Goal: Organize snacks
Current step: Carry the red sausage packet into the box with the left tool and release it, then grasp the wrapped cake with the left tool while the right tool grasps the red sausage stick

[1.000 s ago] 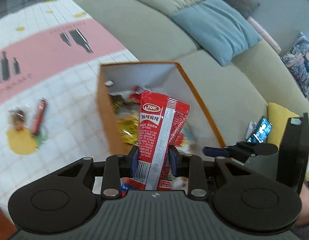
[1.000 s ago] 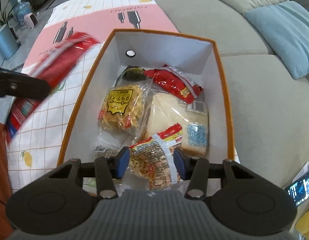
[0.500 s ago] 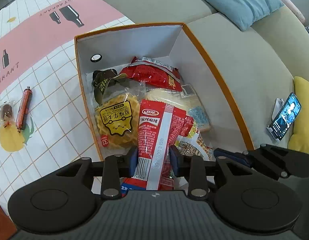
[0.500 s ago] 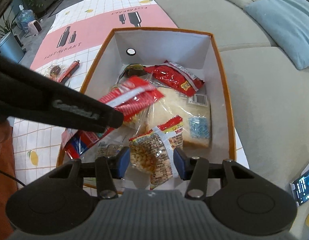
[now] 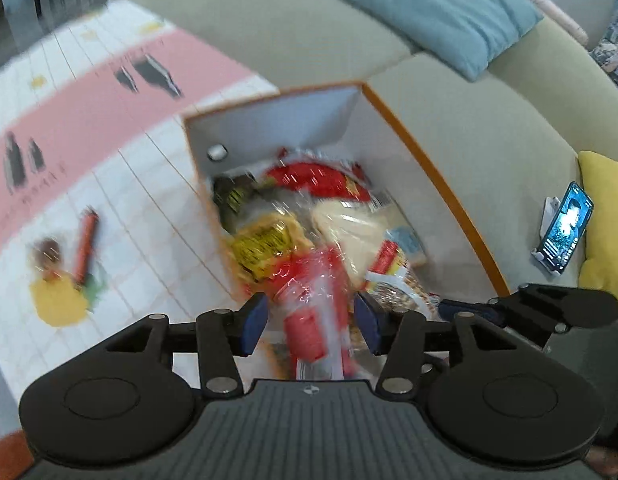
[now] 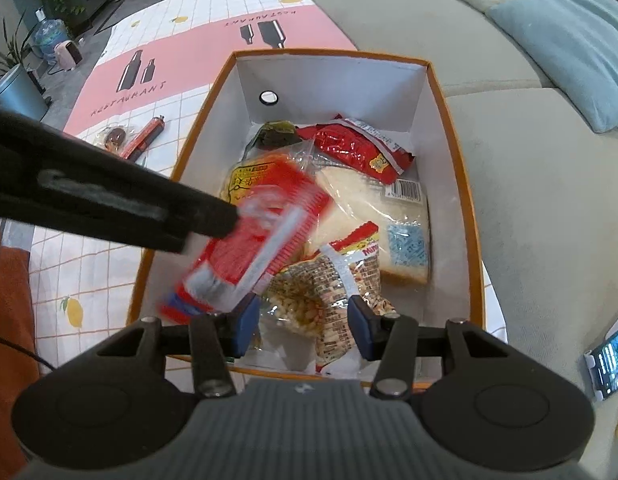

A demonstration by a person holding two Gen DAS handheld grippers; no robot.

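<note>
An orange-rimmed white box (image 6: 445, 92) holds several snack packs: a waffle pack, bread (image 6: 373, 208), a red pack (image 6: 357, 148) and a peanut pack (image 6: 325, 296). A red spicy-strip packet (image 6: 253, 248) is blurred, dropping into the box below my left gripper (image 5: 309, 318), whose jaws stand open around it without touching (image 5: 309, 320). My right gripper (image 6: 299, 326) is open over the box's near edge, above the peanut pack. The left gripper's body (image 6: 109, 200) crosses the right wrist view.
A sausage stick (image 6: 143, 138) and a small wrapped snack (image 6: 115, 136) lie on the checked mat left of the box. A grey sofa with a blue cushion (image 6: 569, 40) is behind. A phone (image 5: 565, 228) stands at the right by a yellow cushion.
My left gripper opened and let go of the red packet, which is falling into the box. The left gripper pulled back. The right gripper stayed open and still.
</note>
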